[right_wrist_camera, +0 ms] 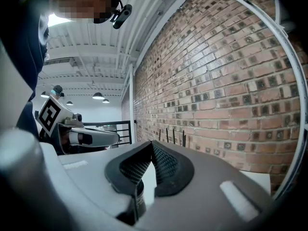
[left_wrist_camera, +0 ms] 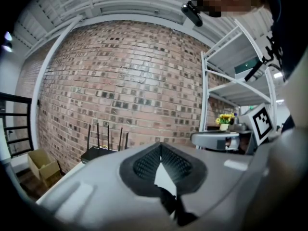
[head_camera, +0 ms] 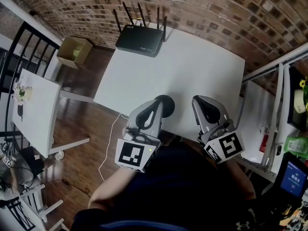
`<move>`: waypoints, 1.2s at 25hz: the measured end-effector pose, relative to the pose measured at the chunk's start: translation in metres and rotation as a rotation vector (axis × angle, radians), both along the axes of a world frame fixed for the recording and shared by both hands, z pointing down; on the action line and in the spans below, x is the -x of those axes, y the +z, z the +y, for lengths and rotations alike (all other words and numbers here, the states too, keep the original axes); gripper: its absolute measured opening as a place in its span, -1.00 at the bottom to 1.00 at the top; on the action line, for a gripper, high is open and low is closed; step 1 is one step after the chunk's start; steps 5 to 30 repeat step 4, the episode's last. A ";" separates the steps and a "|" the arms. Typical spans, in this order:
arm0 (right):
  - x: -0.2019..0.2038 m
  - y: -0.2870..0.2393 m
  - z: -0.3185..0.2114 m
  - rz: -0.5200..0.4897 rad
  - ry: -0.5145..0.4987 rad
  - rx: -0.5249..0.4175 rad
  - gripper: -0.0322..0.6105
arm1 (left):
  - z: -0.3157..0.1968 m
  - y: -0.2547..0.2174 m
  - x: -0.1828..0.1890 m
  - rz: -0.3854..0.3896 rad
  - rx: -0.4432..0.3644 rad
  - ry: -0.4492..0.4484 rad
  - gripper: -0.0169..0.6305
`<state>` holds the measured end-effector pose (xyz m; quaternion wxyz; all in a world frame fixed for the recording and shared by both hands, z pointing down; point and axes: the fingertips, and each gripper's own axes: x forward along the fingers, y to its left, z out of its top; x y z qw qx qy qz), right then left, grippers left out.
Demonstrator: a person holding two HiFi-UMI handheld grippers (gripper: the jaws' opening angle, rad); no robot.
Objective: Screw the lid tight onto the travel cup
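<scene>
Grippers are hovering closed and empty, left gripper (head_camera: 157, 101) nearer a dark round shape (head_camera: 168, 108), maybe the cup, sitting at its 3 o'clock, right gripper (head_camera: 198, 101) beyond.

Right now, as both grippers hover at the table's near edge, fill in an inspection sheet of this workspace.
Surface: white table, mostly bare.
Job's things: dark round thing, probably the travel cup, standing by the left gripper; lid can't be told apart.
Clutter: black router at the far edge.
Grippers: left gripper and right gripper both shut, holding nothing.
Cables: white cable on the floor.
Surroundings: brick wall, cardboard box, metal shelf.
</scene>
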<state>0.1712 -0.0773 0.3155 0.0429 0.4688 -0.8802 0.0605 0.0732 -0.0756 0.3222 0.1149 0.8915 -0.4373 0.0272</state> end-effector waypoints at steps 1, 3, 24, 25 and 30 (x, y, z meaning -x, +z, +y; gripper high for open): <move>0.000 0.000 0.000 -0.001 0.001 0.002 -0.87 | 0.000 0.000 0.000 -0.001 0.000 0.001 -0.93; 0.001 -0.001 0.001 -0.003 -0.001 -0.004 -0.87 | 0.001 0.000 0.000 -0.002 0.001 0.004 -0.93; 0.001 -0.002 0.001 -0.003 -0.003 -0.008 -0.87 | 0.001 0.000 0.000 -0.002 0.002 0.005 -0.93; 0.001 -0.002 0.001 -0.003 -0.003 -0.008 -0.87 | 0.001 0.000 0.000 -0.002 0.002 0.005 -0.93; 0.001 -0.002 0.001 -0.003 -0.003 -0.008 -0.87 | 0.001 0.000 0.000 -0.002 0.002 0.005 -0.93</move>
